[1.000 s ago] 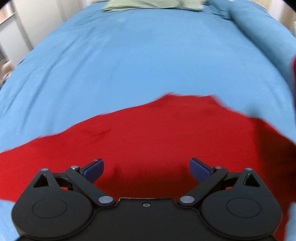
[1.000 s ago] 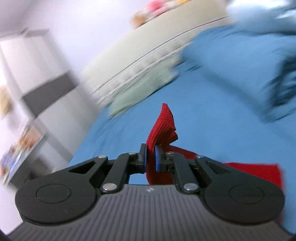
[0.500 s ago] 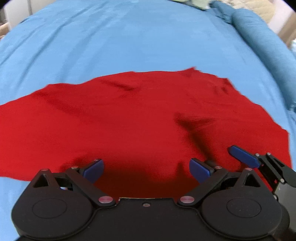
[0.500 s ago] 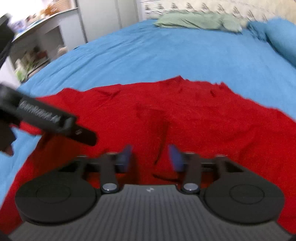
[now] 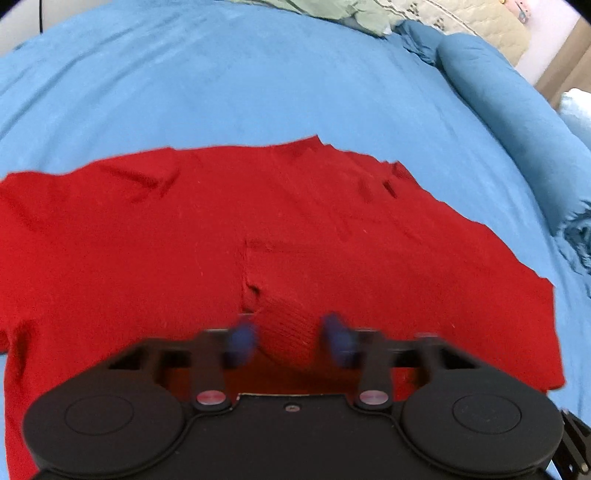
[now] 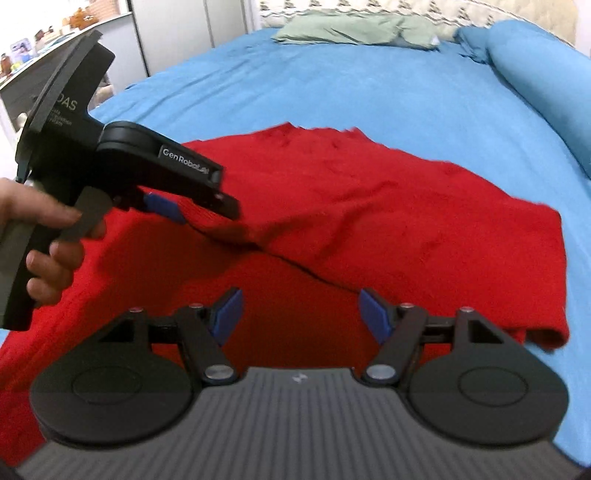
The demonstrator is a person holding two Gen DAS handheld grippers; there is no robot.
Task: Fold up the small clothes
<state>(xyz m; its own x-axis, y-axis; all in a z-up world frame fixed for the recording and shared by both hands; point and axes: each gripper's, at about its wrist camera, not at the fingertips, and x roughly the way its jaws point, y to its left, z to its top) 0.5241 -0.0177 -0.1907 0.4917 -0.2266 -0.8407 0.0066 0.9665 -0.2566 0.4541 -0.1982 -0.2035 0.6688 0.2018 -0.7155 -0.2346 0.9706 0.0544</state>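
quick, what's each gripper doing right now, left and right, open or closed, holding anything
Left gripper: blurred, jaws apart around a raised bunch of the red garment; a firm grip cannot be told.
Right gripper: open, holding nothing, above the garment.

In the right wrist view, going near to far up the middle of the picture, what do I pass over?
right gripper, jaws open → red garment, spread out with a fold line across it → bare blue bedsheet → green cloth lying at the far end of the bed.
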